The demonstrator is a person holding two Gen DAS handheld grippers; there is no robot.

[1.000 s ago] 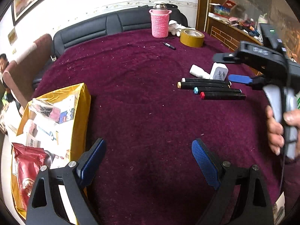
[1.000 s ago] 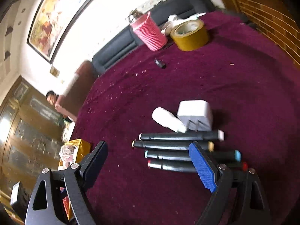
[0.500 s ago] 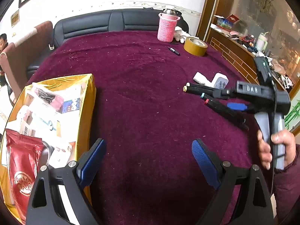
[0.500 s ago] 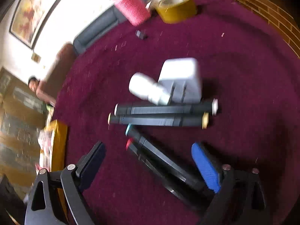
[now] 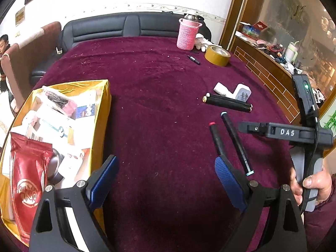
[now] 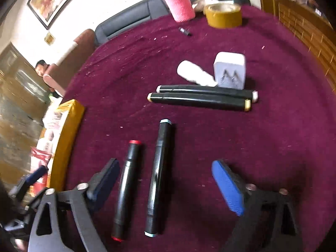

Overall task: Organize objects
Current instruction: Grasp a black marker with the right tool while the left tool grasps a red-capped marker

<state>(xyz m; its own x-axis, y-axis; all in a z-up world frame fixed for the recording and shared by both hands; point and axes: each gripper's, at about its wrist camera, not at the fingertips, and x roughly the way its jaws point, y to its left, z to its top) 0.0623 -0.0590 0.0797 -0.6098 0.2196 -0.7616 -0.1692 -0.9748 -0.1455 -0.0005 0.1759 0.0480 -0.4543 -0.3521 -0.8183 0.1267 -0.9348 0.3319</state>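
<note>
Between the spread blue pads of the right gripper (image 6: 166,187), which is wide open and holds nothing, lie two black markers side by side on the maroon tablecloth (image 6: 273,136): a red-capped marker (image 6: 126,191) nearer the left pad and a blue-capped marker (image 6: 157,178) beside it, apart from each other and both pointing away from the tool. Ahead of them, two more black markers lie crosswise and touching along their length: a yellow-capped marker (image 6: 199,100) and, just behind it, a white-capped marker (image 6: 205,90). That makes four markers in all. Just beyond these sit one white charger plug (image 6: 230,73), prongs facing the tool, and one white cylindrical object (image 6: 195,74) leaning against it.

Left of the tool, the left gripper (image 5: 166,180) is also wide open and empty, above bare cloth. Seen from it, the right gripper's body bears the letters "DAS". Beside its left finger stands a gold box (image 5: 103,113) filled with packets, among them a red pouch (image 5: 29,180).

Farthest off are one small dark pen (image 5: 194,59), one roll of brown tape (image 5: 217,55) and one pink knitted flask (image 5: 187,34).
</note>
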